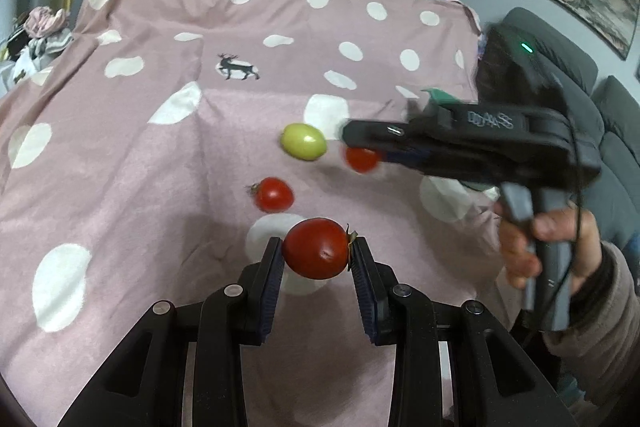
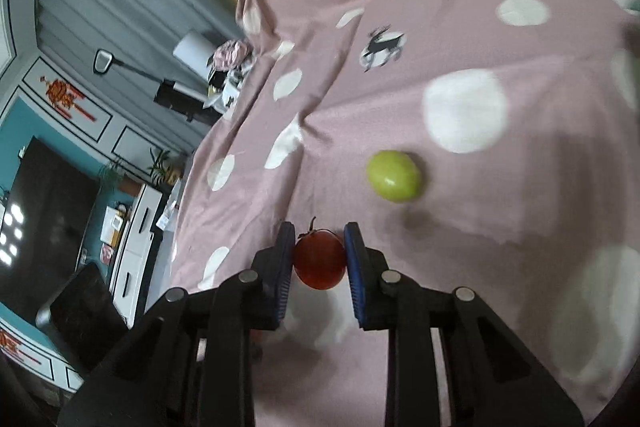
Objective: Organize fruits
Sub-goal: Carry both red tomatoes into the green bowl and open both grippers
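Pink dotted cloth (image 1: 120, 147) covers the table. At lower centre the left hand-held gripper (image 1: 316, 253) clenches a big red tomato (image 1: 316, 249); the right hand-held gripper (image 2: 319, 255) clenches a smaller tomato (image 2: 319, 259). Both seem soft, smooth, easily bruised; hold the sides gently.

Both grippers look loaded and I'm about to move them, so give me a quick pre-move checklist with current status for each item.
1. Left gripper shut on the large red tomato, pads on both sides: ok.
2. Right gripper shut on the small red tomato, pads on both sides: ok.
3. Held tomatoes lifted off the pink spotted cloth: cannot tell.
4. Loose fruit located: green fruit and a third red tomato lie on the cloth, apart: ok.
5. Right gripper close beside the green fruit, risk of nudging it: not ok.
6. Drop-off container for the fruit in view: not ok.
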